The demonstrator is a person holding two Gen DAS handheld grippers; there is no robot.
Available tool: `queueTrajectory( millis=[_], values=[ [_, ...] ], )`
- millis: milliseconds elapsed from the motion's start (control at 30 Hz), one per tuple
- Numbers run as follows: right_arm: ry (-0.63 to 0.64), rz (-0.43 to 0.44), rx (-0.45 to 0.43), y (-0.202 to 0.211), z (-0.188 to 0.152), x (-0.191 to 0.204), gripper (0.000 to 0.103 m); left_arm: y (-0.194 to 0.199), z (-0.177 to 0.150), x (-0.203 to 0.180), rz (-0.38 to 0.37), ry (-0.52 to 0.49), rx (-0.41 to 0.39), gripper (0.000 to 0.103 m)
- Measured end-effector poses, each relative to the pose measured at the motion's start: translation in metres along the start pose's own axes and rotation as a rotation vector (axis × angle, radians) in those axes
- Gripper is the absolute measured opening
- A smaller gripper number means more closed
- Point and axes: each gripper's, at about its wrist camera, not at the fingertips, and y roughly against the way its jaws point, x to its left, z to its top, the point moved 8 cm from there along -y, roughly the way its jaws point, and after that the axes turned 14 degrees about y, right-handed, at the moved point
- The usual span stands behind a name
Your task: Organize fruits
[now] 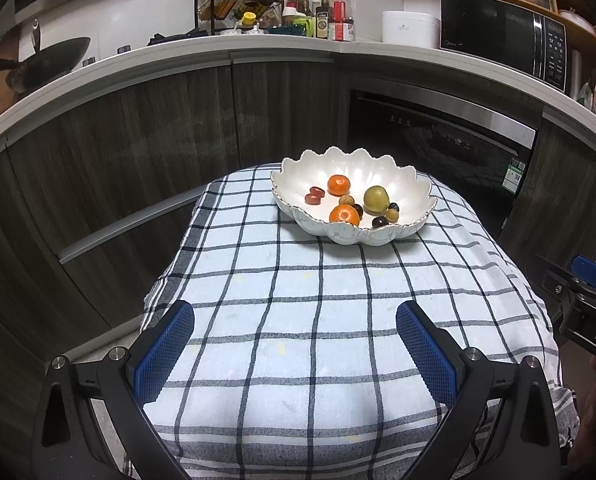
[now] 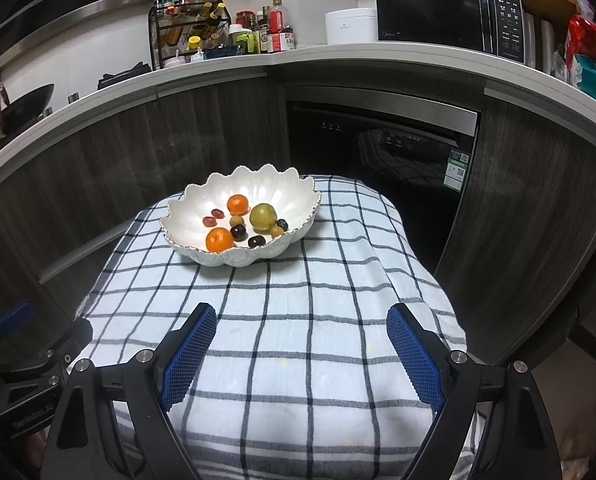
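A white scalloped bowl [image 1: 413, 190] with a thin gold rim is sitting on the far part of a desk covered by a blue-and-white checked cloth [image 1: 317, 312], and all the fruit is lying inside it. Two mandarins are showing, one toward the back [image 1: 338, 185] and one at the near edge [image 1: 344, 215]. A yellow-green round fruit [image 1: 376, 199] is resting to the right of them, well apart from two small red fruits [image 1: 313, 195] that are lying side by side on the bowl's left. Around the green fruit, several dark grapes [image 1: 379, 222] and small tan round fruits [image 1: 346, 200] are lying close together.

The left gripper [image 1: 296, 354] is hovering over the near part of the cloth with its blue-padded jaws standing wide and nothing between them. The right gripper [image 2: 301, 356] is doing likewise beside it, jaws spread wide over bare cloth, well short of the bowl [image 2: 298, 204].

Behind the desk, dark wood cabinets are running under a pale kitchen counter [image 1: 258, 46] that is carrying a rack of bottles [image 1: 238, 4], a white rice cooker [image 1: 409, 26] and a black microwave [image 1: 501, 36].
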Motion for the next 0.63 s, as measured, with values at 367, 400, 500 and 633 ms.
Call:
queueTrajectory(
  millis=[367, 400, 500, 633],
  values=[
    [-0.002, -0.008, 0.014, -0.006, -0.003, 0.002, 0.088, -0.005, -0.001, 0.003, 0.004, 0.009, 0.013, 0.103],
    [0.0, -0.008, 0.013, -0.006, -0.003, 0.002, 0.088, -0.006, -0.001, 0.004, 0.003, 0.01, 0.015, 0.103],
    [0.0, -0.015, 0.02, -0.009, -0.003, 0.002, 0.088, -0.009, -0.002, 0.004, 0.002, 0.01, 0.024, 0.103],
    [-0.008, -0.025, 0.024, -0.011, -0.002, 0.0, 0.088, -0.014, -0.003, 0.003, 0.0, 0.007, 0.035, 0.103]
  ],
)
